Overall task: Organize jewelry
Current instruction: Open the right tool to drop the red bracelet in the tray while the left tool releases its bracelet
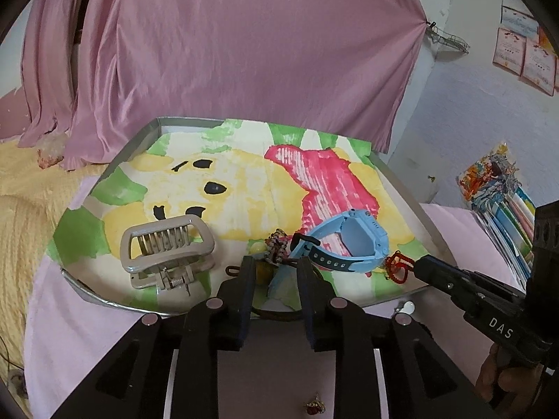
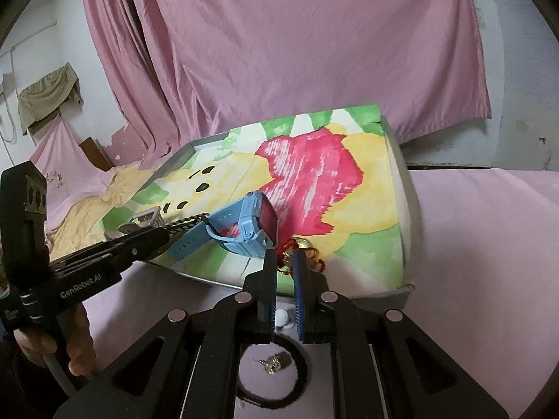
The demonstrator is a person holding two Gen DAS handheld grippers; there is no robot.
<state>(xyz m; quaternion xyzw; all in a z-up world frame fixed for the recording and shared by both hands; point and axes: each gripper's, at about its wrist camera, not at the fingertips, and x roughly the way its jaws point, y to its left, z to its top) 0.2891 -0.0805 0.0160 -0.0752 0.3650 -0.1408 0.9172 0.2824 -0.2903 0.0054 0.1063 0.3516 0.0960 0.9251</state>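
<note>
Knotted red cord (image 2: 290,249) is pinched between the right gripper (image 2: 284,262); a braided strap (image 1: 276,244) seems clamped ahead in the left gripper (image 1: 276,265).

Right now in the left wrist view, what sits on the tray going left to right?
Hair clip → braided cord at the left gripper → blue watch → red cord at the right gripper, all on the tray.

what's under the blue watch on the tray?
The blue watch lies on the painted liner of the tray, over its red patch. Whatever lies directly beneath the watch body is hidden.
</note>
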